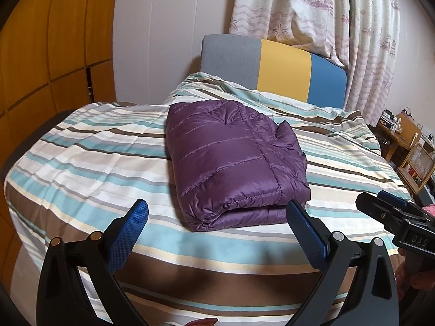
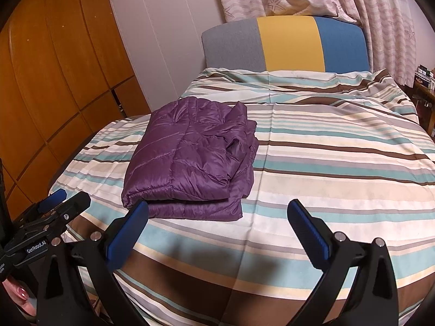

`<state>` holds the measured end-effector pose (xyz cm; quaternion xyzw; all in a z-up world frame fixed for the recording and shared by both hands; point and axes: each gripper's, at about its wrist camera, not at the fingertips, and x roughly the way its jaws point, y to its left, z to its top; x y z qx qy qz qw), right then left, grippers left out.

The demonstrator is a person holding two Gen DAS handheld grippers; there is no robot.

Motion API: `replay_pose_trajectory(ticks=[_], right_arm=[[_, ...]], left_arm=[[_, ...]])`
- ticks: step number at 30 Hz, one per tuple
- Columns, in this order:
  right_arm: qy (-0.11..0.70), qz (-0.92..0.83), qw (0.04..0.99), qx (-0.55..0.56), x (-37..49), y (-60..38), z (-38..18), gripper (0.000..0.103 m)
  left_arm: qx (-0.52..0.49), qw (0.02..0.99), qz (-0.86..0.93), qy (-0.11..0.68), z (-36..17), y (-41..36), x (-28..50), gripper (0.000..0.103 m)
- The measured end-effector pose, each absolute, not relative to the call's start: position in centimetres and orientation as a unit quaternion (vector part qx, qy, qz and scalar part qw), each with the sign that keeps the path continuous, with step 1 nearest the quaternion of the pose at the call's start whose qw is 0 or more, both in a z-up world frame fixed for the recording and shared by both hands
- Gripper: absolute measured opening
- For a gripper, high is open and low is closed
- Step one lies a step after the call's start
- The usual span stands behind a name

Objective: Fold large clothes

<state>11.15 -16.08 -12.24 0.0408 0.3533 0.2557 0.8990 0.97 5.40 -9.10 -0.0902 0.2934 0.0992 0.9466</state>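
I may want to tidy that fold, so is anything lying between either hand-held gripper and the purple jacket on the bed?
Nothing visible. Only bare striped bedcover lies between the open left hand-held gripper and the folded purple jacket. The open right hand-held gripper also has a clear path.

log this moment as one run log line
stage: fold looks done | purple jacket: folded, on striped bed | left gripper: open, empty | right gripper: open, empty
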Motion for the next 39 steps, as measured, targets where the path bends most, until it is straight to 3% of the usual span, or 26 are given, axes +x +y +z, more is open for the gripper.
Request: replay_pose_trajectory(ticks=[39], right_arm=[[0.362,0.255,0.896,0.045,11.24,-15.82,-12.85,0.101]], left_arm=[[-0.087,0.940,0.110,0.310,-9.59,4.47,1.04,0.100]])
